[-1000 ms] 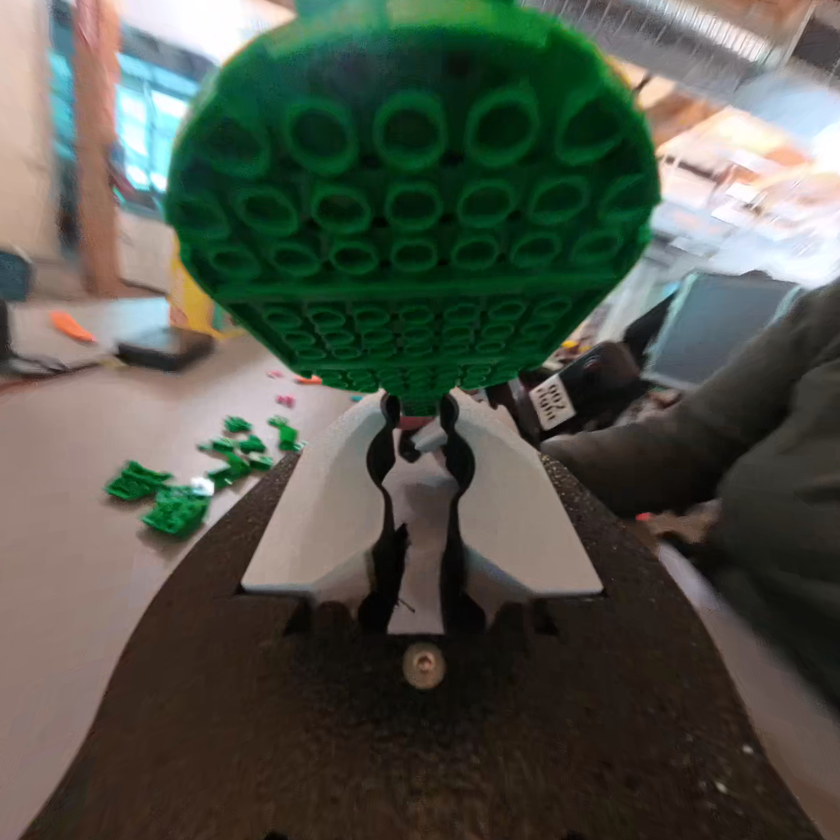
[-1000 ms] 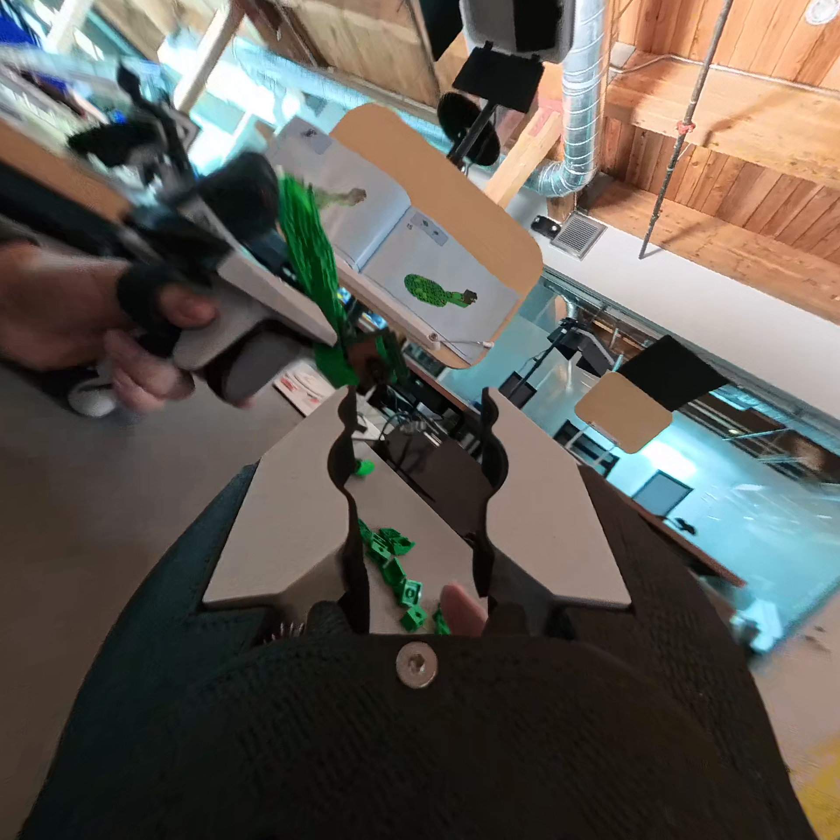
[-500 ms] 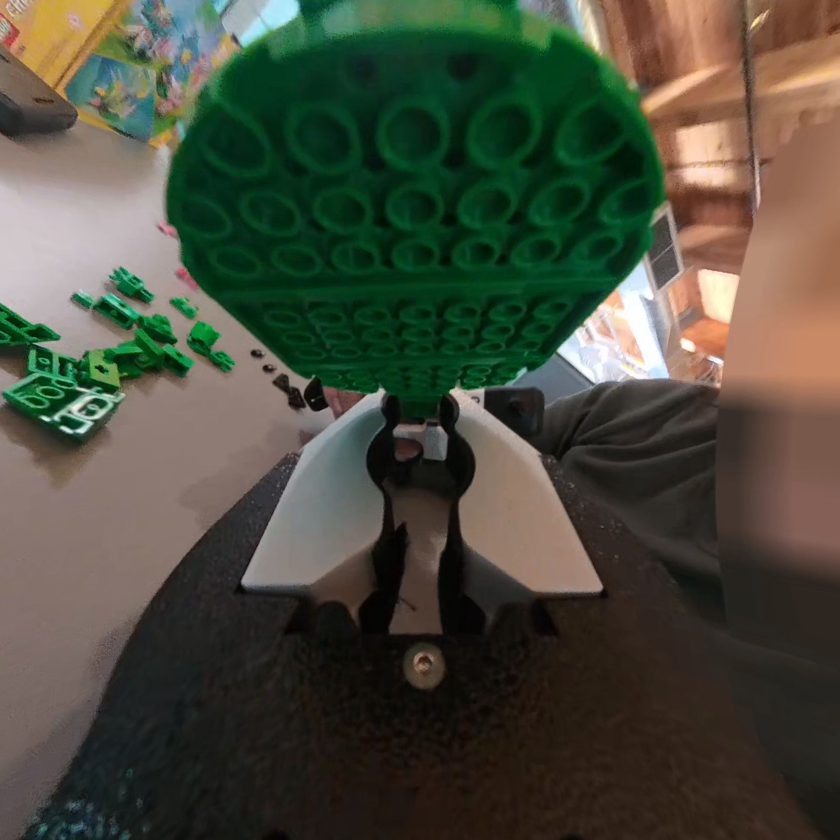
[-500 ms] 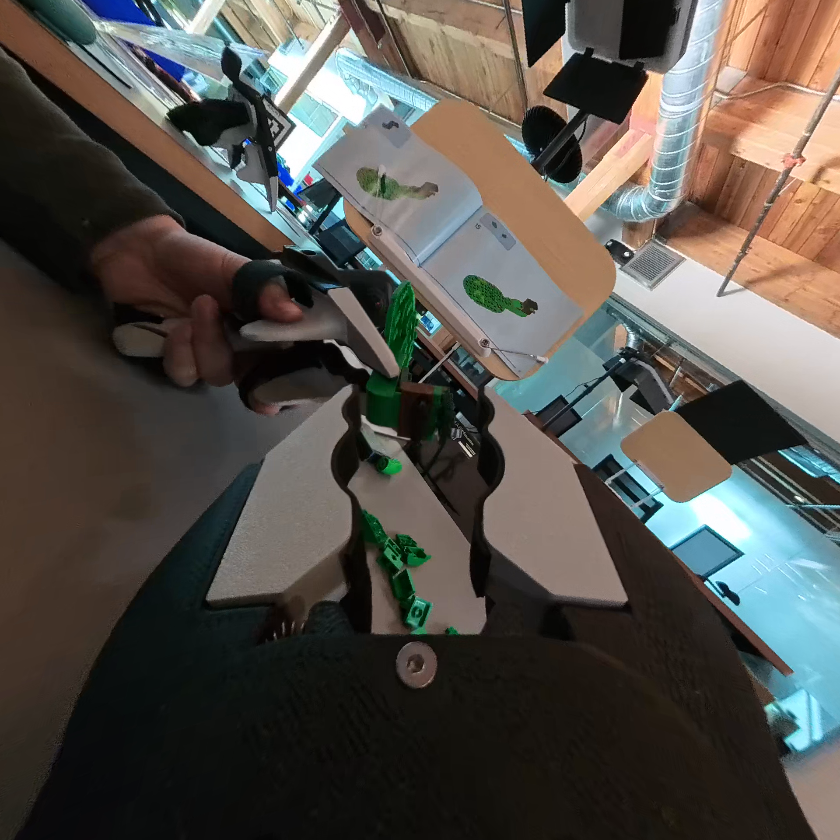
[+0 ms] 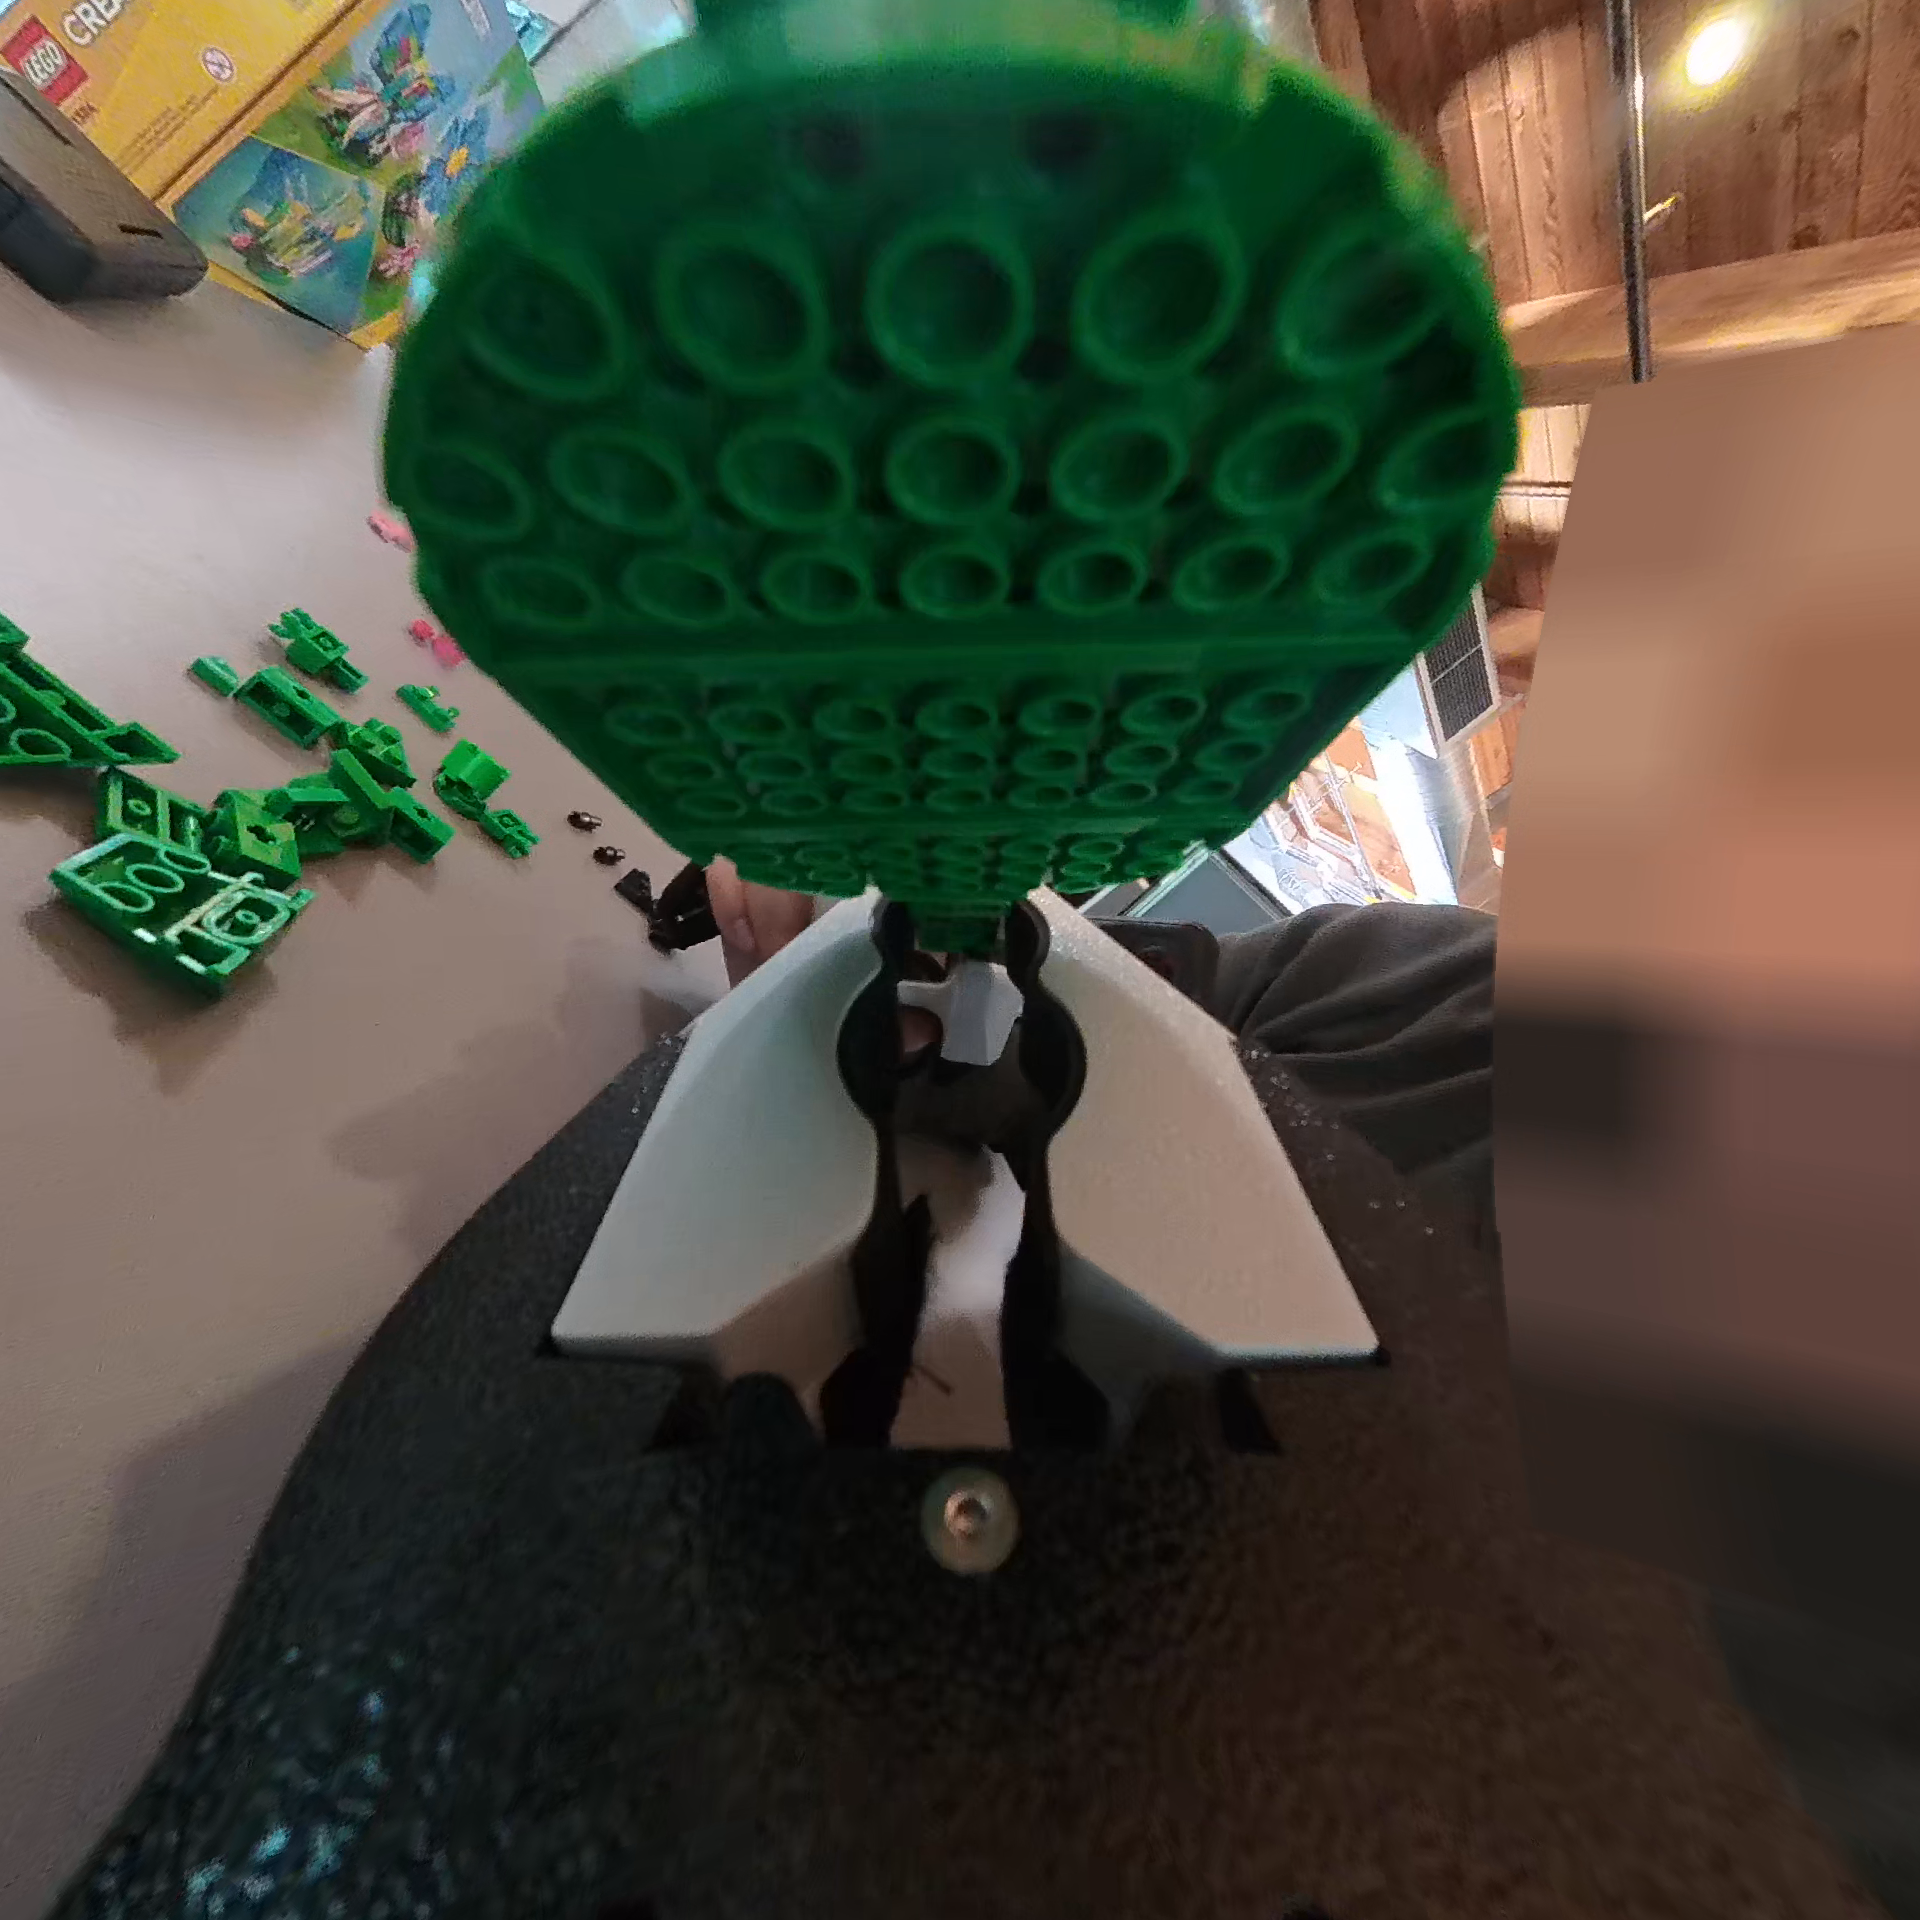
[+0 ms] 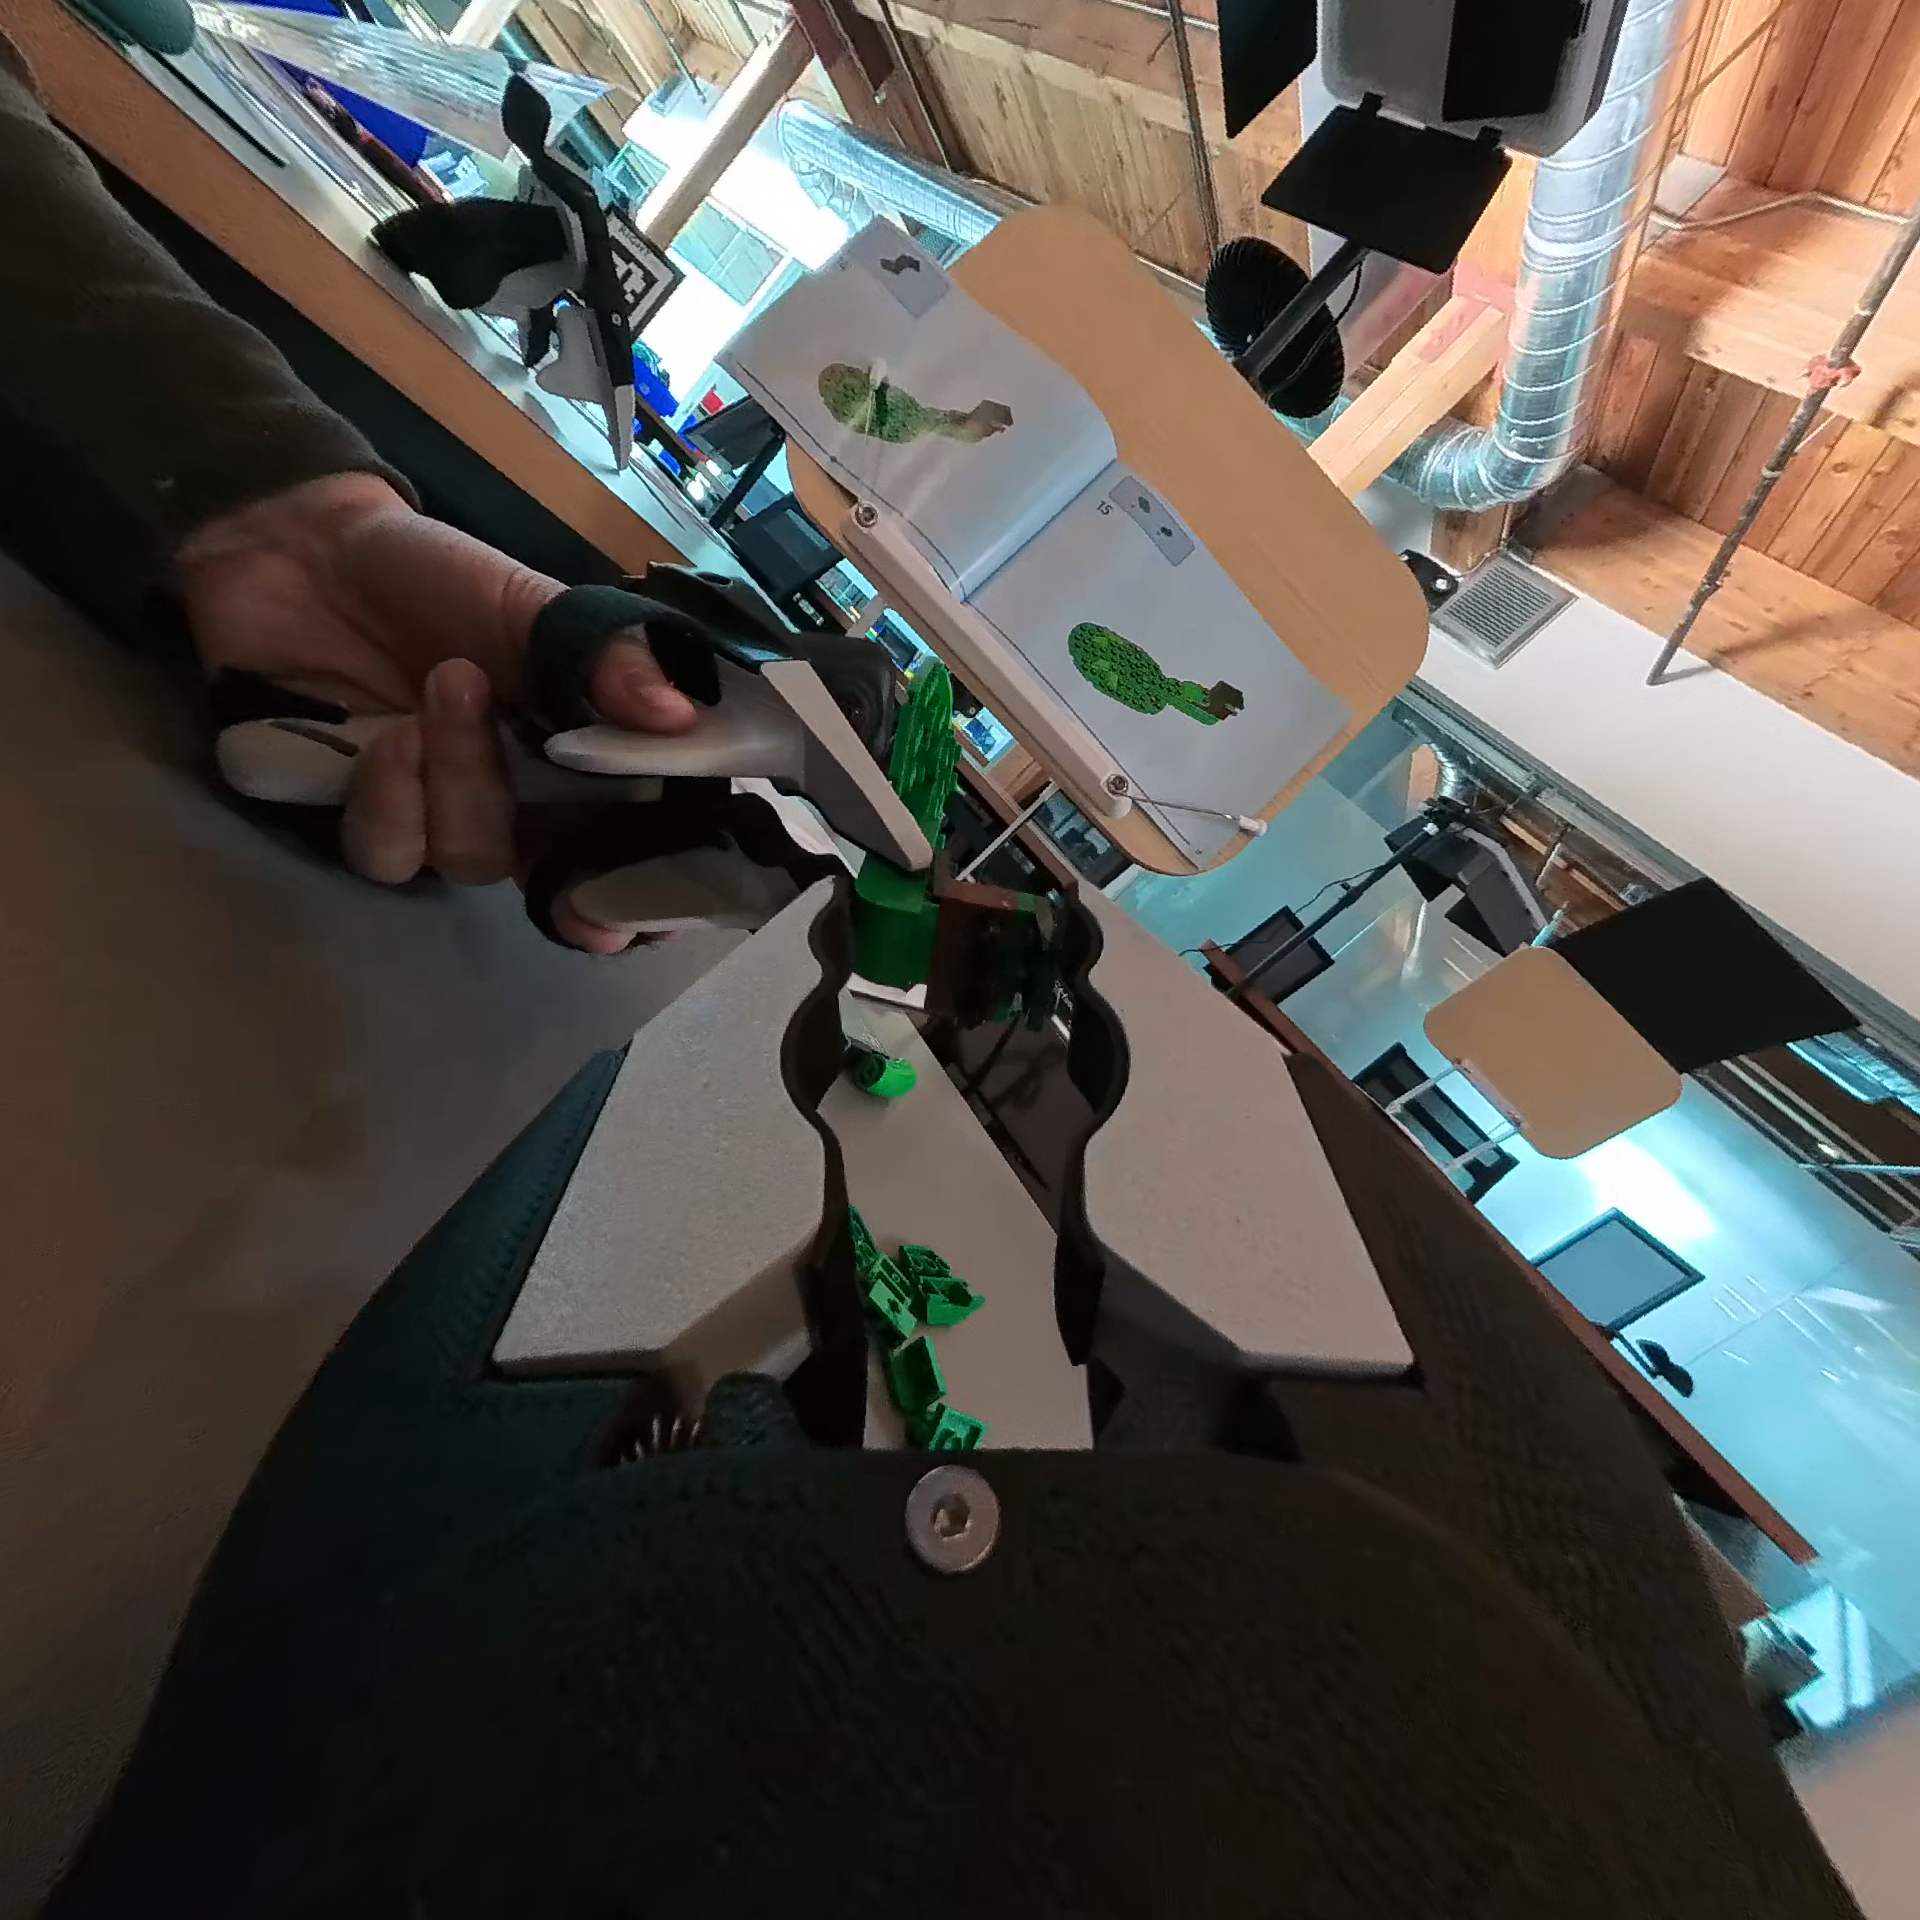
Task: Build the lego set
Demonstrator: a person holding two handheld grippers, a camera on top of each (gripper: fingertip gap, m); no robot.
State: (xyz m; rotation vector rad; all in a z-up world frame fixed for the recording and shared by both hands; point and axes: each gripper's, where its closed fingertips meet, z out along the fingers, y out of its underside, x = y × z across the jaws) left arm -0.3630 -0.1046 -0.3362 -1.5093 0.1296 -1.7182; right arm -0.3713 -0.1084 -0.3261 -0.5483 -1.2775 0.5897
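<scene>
The left hand-held gripper [image 5: 958,925] is clamped on the narrow end of the green leaf-shaped lego assembly [image 5: 945,468], held above the table [image 5: 260,1143]. The right hand-held gripper [image 6: 961,961] is spread open around its green-and-brown stem [image 6: 940,940]. Squeezing off-centre could snap the stem away, with loose green bricks [image 5: 249,800] lying below.

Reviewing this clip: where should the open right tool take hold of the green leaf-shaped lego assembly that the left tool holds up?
Probably at the brown-and-green stem block below the broad green studded leaf plate, coming from the side opposite the left tool. The block is chunky and lies between the right tool's open fingers; the plate is thin, edge-on.
</scene>
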